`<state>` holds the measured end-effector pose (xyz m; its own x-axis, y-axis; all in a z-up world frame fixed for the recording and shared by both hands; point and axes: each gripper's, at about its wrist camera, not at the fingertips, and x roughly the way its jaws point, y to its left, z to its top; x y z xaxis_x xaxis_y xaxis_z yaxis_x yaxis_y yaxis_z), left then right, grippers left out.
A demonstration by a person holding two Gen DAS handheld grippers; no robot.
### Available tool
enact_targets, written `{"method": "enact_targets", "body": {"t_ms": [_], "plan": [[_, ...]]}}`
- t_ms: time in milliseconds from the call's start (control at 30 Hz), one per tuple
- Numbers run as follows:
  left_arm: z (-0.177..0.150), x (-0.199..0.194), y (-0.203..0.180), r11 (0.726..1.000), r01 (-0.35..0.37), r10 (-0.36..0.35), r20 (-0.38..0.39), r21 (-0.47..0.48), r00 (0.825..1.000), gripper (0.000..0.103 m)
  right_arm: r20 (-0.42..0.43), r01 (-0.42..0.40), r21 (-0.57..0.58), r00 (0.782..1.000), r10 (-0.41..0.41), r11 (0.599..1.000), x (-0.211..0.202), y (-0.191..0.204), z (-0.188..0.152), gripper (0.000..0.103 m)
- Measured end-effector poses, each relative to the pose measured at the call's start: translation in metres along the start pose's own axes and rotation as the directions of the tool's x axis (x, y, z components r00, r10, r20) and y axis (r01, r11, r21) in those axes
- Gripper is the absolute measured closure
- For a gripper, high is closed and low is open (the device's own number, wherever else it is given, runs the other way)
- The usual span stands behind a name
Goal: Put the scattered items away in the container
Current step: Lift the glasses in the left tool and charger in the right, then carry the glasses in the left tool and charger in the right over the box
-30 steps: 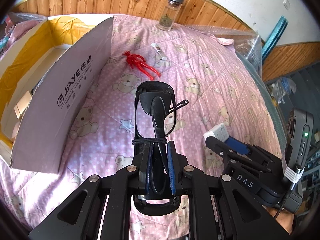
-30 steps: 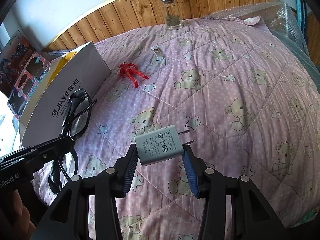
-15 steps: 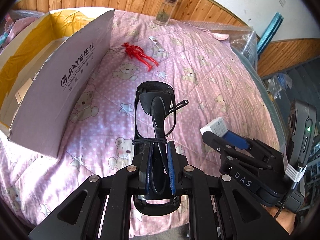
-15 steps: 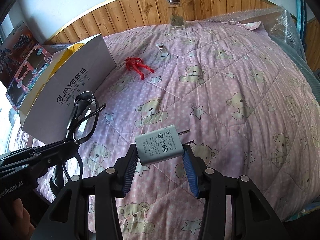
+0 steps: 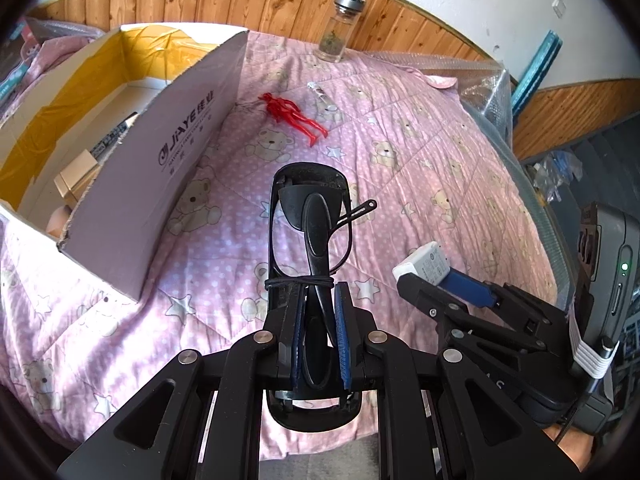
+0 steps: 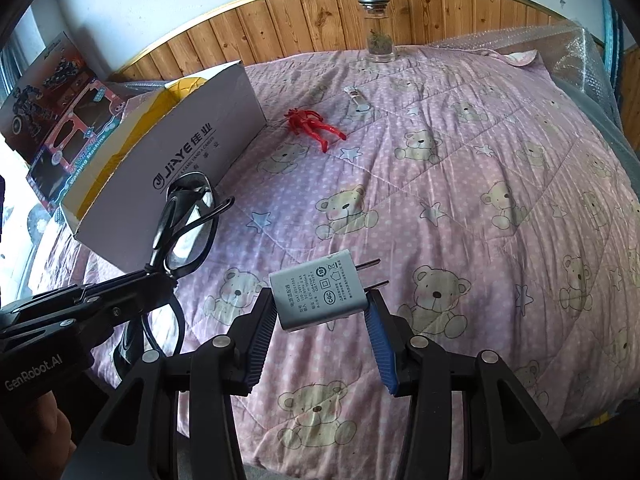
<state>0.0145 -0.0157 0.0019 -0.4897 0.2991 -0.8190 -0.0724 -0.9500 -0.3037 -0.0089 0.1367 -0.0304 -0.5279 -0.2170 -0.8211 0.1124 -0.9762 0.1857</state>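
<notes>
My left gripper (image 5: 318,304) is shut on folded black glasses (image 5: 310,216), which stick out ahead of the fingers above the pink bedspread. My right gripper (image 6: 320,304) is shut on a white plug adapter (image 6: 318,294), prongs pointing right; the adapter (image 5: 426,264) also shows in the left wrist view. The open cardboard box (image 5: 188,128) with yellow inner walls stands at the left, several items inside; in the right wrist view the box (image 6: 188,148) sits left of the glasses (image 6: 184,220). A red toy figure (image 5: 294,114) (image 6: 314,128) lies beside the box's far corner.
A glass jar with a metal lid (image 5: 340,28) (image 6: 378,28) stands at the wooden headboard. A small clear tube (image 5: 320,92) (image 6: 356,96) lies near the red figure. A toy package (image 6: 56,108) leans behind the box. Bubble wrap (image 5: 484,80) covers the bed's right edge.
Both grippers have drawn back from the bed with their loads, so the box, red figure and jar look smaller and farther. The grips are unchanged.
</notes>
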Motion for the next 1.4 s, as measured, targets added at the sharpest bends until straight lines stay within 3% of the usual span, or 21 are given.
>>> {"method": "enact_targets", "body": {"t_ms": [633,1400], "plan": [[0.009,-0.046,0.029,0.999,0.019,-0.015,0.1,-0.04,0.995,0.088,0.054,-0.056,-0.083,0.997,0.061,0.995,-0.032,0.056,0.011,0.056],[0.045,-0.103,0.063,0.995,0.047,-0.027,0.217,-0.091,0.976,0.088,0.15,-0.085,-0.16,0.983,0.11,0.983,-0.066,0.102,0.057,0.056]]}}
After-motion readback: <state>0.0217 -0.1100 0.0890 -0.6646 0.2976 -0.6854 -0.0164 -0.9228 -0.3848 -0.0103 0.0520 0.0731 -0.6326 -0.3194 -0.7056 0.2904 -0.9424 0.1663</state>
